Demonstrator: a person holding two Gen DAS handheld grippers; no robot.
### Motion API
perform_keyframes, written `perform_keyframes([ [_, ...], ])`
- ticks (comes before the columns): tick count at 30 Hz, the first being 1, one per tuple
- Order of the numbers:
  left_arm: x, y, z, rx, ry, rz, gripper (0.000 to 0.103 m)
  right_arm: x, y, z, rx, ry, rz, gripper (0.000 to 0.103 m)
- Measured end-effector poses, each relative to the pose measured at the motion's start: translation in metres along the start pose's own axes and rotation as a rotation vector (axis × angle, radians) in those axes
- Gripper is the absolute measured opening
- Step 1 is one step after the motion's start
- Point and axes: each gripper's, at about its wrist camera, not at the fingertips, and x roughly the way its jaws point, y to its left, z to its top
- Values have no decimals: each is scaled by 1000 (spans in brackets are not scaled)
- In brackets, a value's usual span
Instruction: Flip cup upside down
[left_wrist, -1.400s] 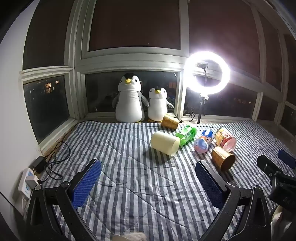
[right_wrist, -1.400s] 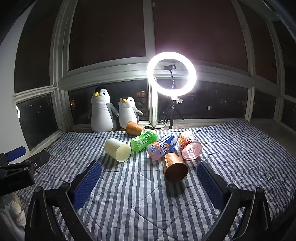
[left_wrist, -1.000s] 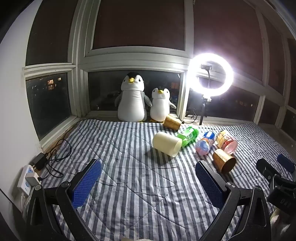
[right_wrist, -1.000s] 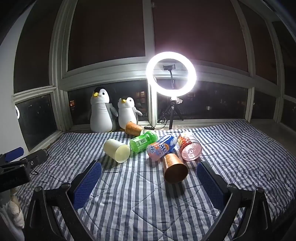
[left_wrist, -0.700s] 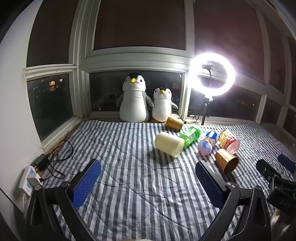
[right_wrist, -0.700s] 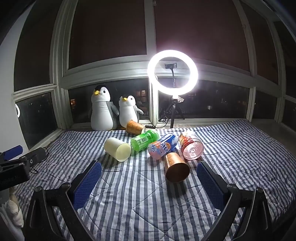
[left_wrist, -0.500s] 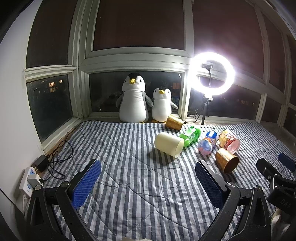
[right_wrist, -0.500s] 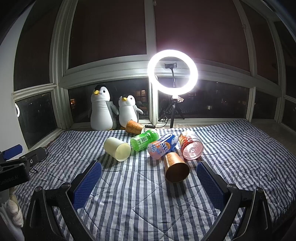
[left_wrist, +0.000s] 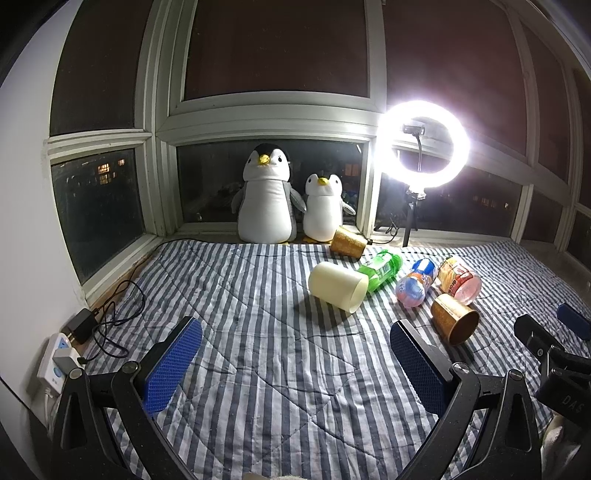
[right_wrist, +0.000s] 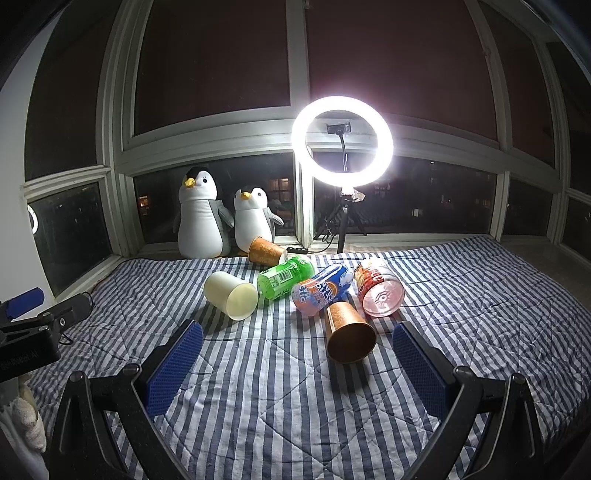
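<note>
My left gripper (left_wrist: 295, 363) hangs released above the blue-and-white striped quilt (left_wrist: 258, 387), its blue-padded fingers (left_wrist: 173, 363) spread wide with nothing between them. My right gripper (right_wrist: 297, 363) is likewise spread open and empty over the same quilt (right_wrist: 258, 406).

Just ahead of my right gripper, close to its right-hand finger, a copper-coloured paper cup (right_wrist: 349, 332) lies on its side, mouth toward the camera. From my left wrist this cup (left_wrist: 454, 321) sits off to the right. Further out and to the left, a cream plastic cup (right_wrist: 231, 294) lies on its side too; from the left wrist it (left_wrist: 338, 286) is nearly straight ahead.

Between and behind the two cups lie a green bottle (right_wrist: 286, 277), a blue-and-orange bottle (right_wrist: 321, 290) and a red-labelled clear bottle (right_wrist: 378, 291), close together. Behind them, a second copper paper cup (right_wrist: 266, 251) lies tipped near two plush penguins (right_wrist: 201, 218) at the window, beside a glowing ring light (right_wrist: 341, 140). A white power strip (left_wrist: 55, 363) sits at the left wall.
</note>
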Motion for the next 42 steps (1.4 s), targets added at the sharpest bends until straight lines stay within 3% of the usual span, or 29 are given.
perform_keyframes([
  [42,29,-2,5,19,25,3,103,23,3,2,-20,43,14,102],
])
